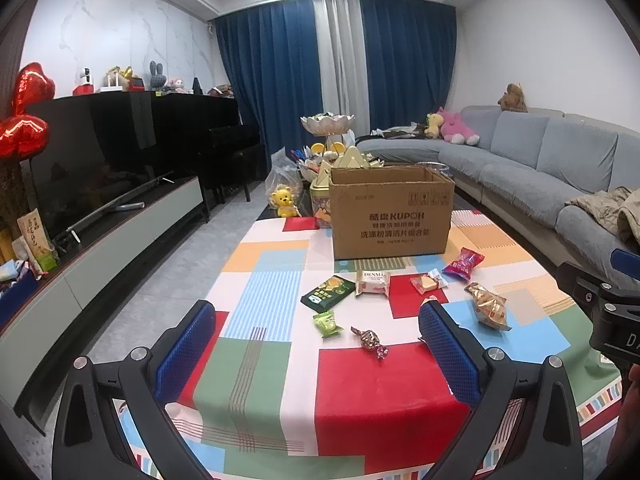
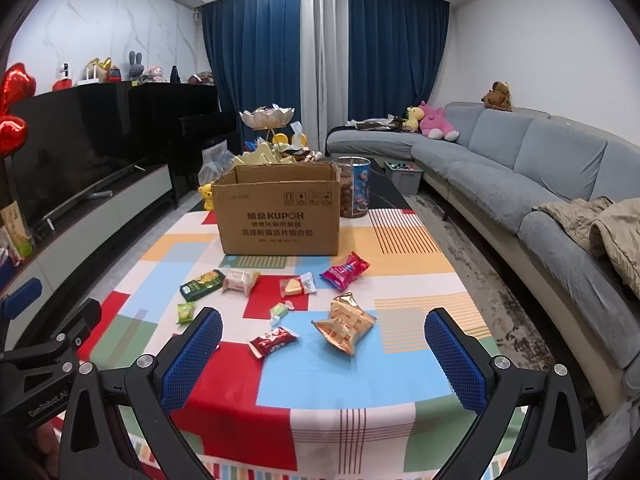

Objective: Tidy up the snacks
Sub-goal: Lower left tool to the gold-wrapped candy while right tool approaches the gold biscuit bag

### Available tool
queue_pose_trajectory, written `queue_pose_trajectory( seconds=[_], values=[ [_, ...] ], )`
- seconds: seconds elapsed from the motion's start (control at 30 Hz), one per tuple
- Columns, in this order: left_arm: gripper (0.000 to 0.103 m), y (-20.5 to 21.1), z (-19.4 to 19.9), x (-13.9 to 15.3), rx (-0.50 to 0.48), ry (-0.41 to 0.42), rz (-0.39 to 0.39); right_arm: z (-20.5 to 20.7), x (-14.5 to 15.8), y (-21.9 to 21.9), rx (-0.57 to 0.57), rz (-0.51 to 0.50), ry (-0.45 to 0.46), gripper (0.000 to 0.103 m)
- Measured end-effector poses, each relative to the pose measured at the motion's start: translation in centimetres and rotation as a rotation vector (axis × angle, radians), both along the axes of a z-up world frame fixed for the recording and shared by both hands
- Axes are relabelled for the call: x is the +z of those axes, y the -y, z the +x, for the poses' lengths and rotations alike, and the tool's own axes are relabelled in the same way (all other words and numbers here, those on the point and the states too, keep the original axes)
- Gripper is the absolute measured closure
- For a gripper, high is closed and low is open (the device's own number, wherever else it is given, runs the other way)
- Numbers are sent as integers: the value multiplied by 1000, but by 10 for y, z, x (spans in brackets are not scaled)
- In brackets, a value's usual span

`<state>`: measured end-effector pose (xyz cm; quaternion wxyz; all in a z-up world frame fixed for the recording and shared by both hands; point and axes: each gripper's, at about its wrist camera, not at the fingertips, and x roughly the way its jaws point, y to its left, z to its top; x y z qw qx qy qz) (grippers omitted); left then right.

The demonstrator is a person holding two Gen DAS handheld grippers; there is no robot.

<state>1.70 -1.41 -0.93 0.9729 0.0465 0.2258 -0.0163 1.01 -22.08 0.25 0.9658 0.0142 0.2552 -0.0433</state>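
Observation:
An open cardboard box [image 1: 391, 216] [image 2: 280, 220] stands mid-table on a colourful patchwork cloth. In front of it lie several wrapped snacks: a dark green pack [image 1: 329, 295] [image 2: 202, 285], a white-pink pack [image 1: 373, 283] [image 2: 240, 281], a clear cake wrap [image 1: 428, 282] [image 2: 298, 286], a magenta pack [image 1: 463, 263] [image 2: 345, 271], a gold bag [image 1: 489, 307] [image 2: 345, 326], a small green candy [image 1: 327, 323] [image 2: 185, 313], a brown twist candy [image 1: 371, 342] and a red bar [image 2: 273, 341]. My left gripper [image 1: 316, 344] and right gripper [image 2: 323, 354] hover open and empty near the front edge.
A tin of snacks [image 2: 354, 187] and a tiered dish [image 1: 327, 124] stand behind the box. A grey sofa [image 2: 540, 176] runs along the right, a TV and low cabinet [image 1: 120, 216] along the left. The right gripper's body [image 1: 608, 308] shows beside the left one.

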Motion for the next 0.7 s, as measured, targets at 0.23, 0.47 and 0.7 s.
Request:
queue_pose_trajectory(
  seconds=[0.23, 0.47, 0.7],
  values=[
    [0, 8, 20, -10, -14, -46, 9, 18, -9, 9, -10, 4, -39, 0],
    [0, 18, 42, -21, -30, -95, 20, 38, -21, 19, -20, 17, -89, 0],
    [0, 24, 63, -34, -40, -147, 29, 58, -33, 25, -25, 25, -136, 0]
  ],
)
